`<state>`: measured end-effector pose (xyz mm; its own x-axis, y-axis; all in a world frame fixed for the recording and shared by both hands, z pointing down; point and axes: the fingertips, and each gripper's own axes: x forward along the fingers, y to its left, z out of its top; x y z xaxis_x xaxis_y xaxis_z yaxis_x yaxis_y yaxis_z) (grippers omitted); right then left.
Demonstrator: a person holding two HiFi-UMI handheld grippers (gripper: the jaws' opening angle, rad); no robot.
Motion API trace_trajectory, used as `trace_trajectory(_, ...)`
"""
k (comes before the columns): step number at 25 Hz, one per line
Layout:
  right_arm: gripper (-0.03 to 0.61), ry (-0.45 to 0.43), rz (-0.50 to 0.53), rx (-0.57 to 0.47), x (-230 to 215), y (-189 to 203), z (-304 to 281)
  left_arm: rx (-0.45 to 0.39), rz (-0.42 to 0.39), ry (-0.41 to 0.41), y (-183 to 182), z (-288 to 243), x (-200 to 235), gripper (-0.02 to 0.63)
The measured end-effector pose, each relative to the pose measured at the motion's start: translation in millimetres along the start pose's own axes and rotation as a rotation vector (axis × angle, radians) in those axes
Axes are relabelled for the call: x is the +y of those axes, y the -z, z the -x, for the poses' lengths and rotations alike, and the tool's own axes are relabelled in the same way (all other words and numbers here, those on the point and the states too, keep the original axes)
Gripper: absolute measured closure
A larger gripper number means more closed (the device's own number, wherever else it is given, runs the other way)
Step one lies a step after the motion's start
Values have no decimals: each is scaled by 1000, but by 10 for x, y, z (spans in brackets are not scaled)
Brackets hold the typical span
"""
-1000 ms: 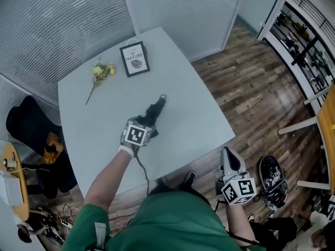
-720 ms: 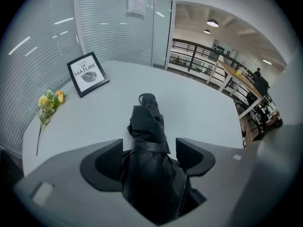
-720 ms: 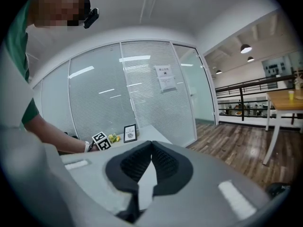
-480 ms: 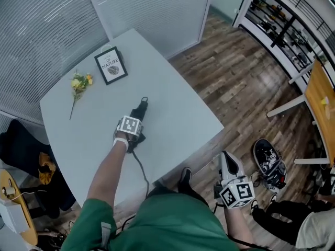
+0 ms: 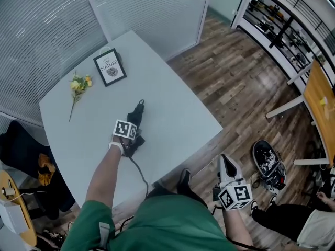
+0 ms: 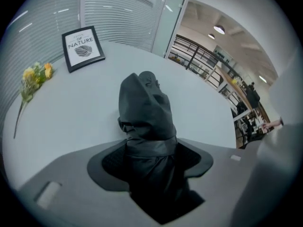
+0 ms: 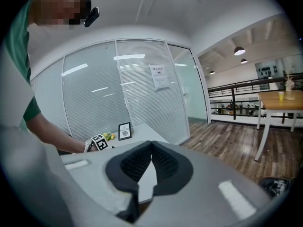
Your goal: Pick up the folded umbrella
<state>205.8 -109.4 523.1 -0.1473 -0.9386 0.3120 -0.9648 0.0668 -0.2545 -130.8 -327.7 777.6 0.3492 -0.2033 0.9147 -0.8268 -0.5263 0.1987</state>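
Nearest, beside the person's green shirt (image 5: 157, 224) and off the desk's near right edge, the right claw (image 5: 226, 166) hangs over the wooden floor (image 5: 235, 88); its two padded jaws meet at the tips with nothing between them. A pair of shoes (image 5: 269, 167) lies on the floor just to its right. Farther in, the left arm reaches over the pale desk (image 5: 178, 114), and the left claw (image 5: 132, 125) points steeply down onto the folded umbrella (image 5: 138, 109). That umbrella, black and bundled in its strap, lies on the desk near the middle, with its looped end pointing to the far side. The left claw's jaws stand wide and have just been closing; the umbrella fills the gap between them, and both dark pads touch its fabric at the strapped waist. A black cable (image 5: 140, 174) trails from this claw back toward the person. Farther left on the desk lies a yellow flower (image 5: 78, 83) on a long stem, well apart from the umbrella. Just beyond it to the right, at the far edge, rests a black-framed print (image 5: 109, 67). Behind the desk runs a glass wall with blinds (image 5: 52, 25).
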Motion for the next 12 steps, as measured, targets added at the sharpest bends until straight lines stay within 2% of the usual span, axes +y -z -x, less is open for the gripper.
trace_trajectory(6,574,-64,24,13,172,-34,-189,-132,127,117,28,257,-185,313)
trace_trajectory(12,575,-124,58,38,375,-12,-396,-253,151,203,31,582,-475,313)
